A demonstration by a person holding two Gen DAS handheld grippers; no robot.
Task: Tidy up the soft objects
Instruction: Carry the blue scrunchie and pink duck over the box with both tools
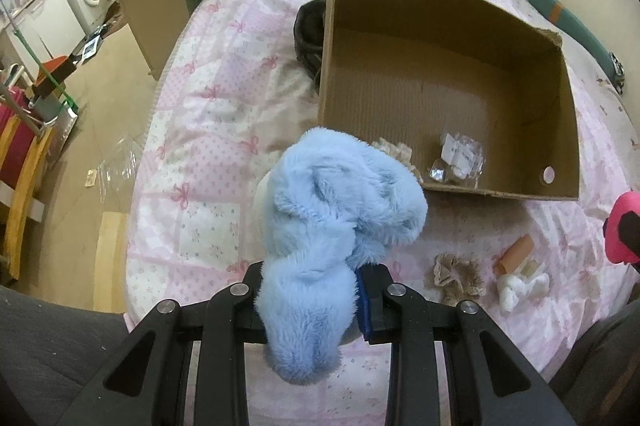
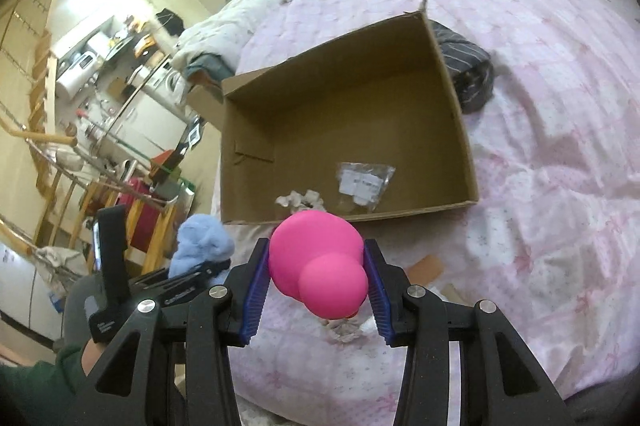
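My left gripper (image 1: 316, 290) is shut on a fluffy light blue plush (image 1: 336, 214) and holds it above the pink quilt, just short of the near left corner of an open cardboard box (image 1: 560, 130). My right gripper (image 2: 316, 266) is shut on a smooth pink soft toy (image 2: 316, 258), held in front of the box's (image 2: 456, 98) near wall. Inside the box lie a clear plastic packet (image 1: 460, 158) and a cream lace scrunchie (image 2: 298, 200). The blue plush (image 2: 204, 246) also shows in the right wrist view.
On the quilt (image 1: 212, 154) near the box lie a beige lace scrunchie (image 1: 456, 274), a white soft item (image 1: 520, 286) and an orange tube (image 1: 516, 254). A dark striped bundle (image 2: 468, 66) sits behind the box. The bed edge and floor (image 1: 100, 154) are at the left.
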